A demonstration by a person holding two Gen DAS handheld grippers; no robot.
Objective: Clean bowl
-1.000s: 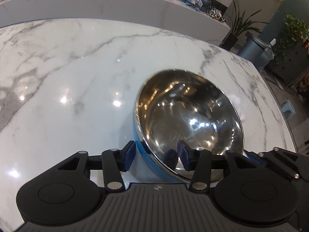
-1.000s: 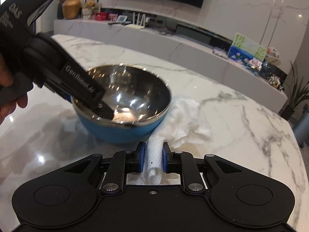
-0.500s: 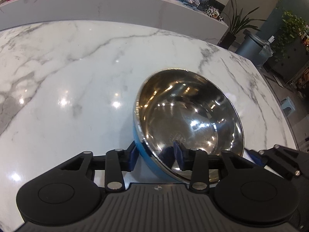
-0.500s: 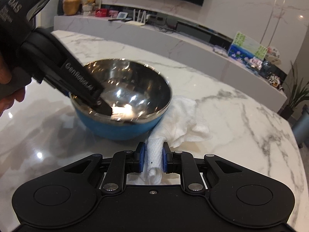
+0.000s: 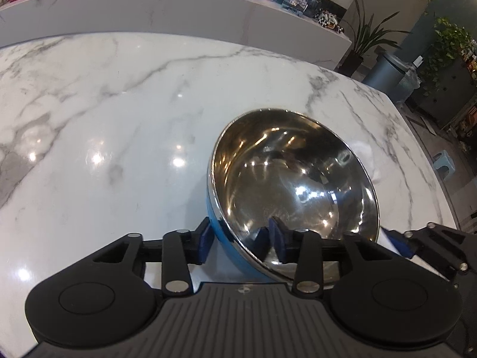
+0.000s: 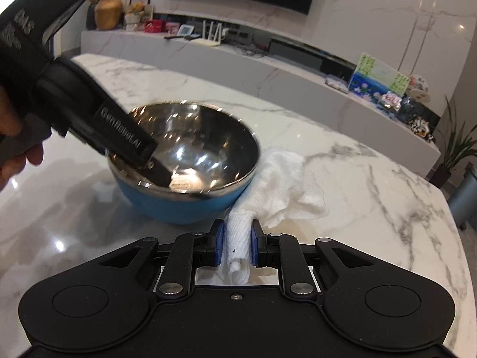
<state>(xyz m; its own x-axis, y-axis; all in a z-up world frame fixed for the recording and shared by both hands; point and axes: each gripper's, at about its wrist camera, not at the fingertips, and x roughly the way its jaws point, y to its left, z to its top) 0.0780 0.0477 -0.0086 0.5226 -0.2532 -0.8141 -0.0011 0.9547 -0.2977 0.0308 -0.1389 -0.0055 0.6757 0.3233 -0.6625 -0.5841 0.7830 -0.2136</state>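
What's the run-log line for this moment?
left gripper: jaws just opened further, bowl rim between them | right gripper: shut on cloth | cloth: beside bowl, on table

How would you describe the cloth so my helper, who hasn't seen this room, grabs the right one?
On the white marble table, find the steel bowl with a blue outside. The white towel lies crumpled against its side, one rolled end pinched in the right gripper. It is the only soft thing there.

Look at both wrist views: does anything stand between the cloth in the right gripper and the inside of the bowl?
Partly. The left gripper straddles the bowl's near-left rim, one finger inside. The rest stands clear for the cloth in the right gripper.
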